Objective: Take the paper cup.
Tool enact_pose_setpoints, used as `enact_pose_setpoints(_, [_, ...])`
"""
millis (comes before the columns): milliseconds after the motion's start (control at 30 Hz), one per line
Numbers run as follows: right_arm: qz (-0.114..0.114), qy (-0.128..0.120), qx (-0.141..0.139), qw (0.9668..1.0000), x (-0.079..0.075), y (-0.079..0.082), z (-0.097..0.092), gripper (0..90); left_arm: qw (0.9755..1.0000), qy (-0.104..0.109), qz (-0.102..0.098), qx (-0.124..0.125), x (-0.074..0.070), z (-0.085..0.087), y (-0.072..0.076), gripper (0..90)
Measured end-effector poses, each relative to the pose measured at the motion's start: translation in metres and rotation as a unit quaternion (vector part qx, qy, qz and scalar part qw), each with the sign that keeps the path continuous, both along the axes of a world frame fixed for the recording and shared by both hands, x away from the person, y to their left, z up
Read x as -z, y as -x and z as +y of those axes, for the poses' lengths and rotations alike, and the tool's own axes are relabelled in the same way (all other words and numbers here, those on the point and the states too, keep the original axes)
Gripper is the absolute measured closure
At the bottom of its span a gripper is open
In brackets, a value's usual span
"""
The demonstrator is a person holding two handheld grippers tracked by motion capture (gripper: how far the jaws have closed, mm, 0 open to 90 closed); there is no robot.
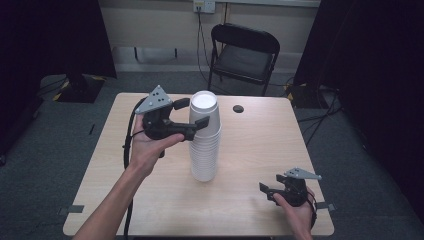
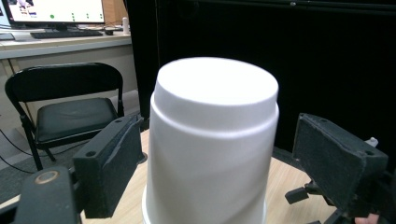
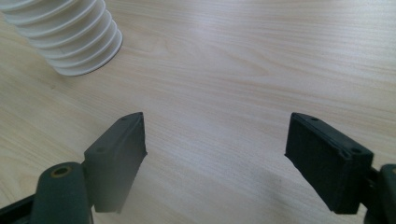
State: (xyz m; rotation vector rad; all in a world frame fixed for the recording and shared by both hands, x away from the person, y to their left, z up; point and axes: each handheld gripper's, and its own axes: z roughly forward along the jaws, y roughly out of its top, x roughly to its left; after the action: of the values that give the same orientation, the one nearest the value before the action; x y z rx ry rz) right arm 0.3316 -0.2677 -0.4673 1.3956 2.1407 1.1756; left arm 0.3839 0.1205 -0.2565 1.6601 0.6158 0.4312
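While you looked down from the high view, your left gripper [image 1: 191,117] stood wide around the top of the stack of white cups [image 1: 204,135] at the middle of the table [image 1: 250,150], one jaw on each side. Your right gripper [image 1: 269,193] sat low near the table's near right corner, well apart from the stack.

From the left gripper view, the top cup [image 2: 212,140] stood between your spread jaws, with a gap showing on each side.

From the right gripper view, your jaws gaped wide over bare wood, the stack's base [image 3: 70,35] ahead and to their left.
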Motion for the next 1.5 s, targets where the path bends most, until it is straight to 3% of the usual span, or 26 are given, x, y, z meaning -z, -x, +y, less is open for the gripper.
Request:
enact_pose_setpoints(200, [0.003, -0.001, -0.001, 1.0000, 0.000, -0.001, 0.000, 19.7, 0.9999, -0.012, 0.003, 0.008, -0.002, -0.012, -0.011, 15.2])
enact_pose_setpoints(267, [0.004, -0.001, -0.003, 1.0000, 0.001, -0.001, 0.000, 19.7, 0.9997, -0.018, 0.012, 0.011, -0.001, -0.018, -0.018, 15.3])
enact_pose_setpoints(500, [0.007, -0.005, -0.003, 1.0000, 0.001, -0.001, -0.001, 19.7, 0.9990, -0.041, 0.015, 0.004, 0.005, -0.027, -0.022, 15.2])
enact_pose_setpoints(567, [0.008, -0.004, -0.004, 1.0000, 0.001, -0.001, -0.001, 20.2, 0.9985, -0.047, 0.027, 0.001, 0.009, -0.029, -0.025, 15.4])
enact_pose_setpoints(767, [0.010, -0.009, -0.007, 0.9999, 0.002, -0.001, 0.000, 20.3, 0.9987, -0.041, 0.029, 0.007, 0.017, -0.029, -0.028, 14.3])
enact_pose_setpoints(1067, [0.013, -0.015, 0.000, 0.9998, 0.003, -0.001, -0.003, 20.3, 0.9978, -0.058, 0.032, 0.006, 0.021, -0.035, -0.031, 13.2])
enact_pose_setpoints(1500, [0.015, -0.015, 0.000, 0.9998, 0.003, -0.002, -0.003, 20.3, 0.9977, -0.055, 0.038, 0.007, 0.020, -0.034, -0.031, 14.5])
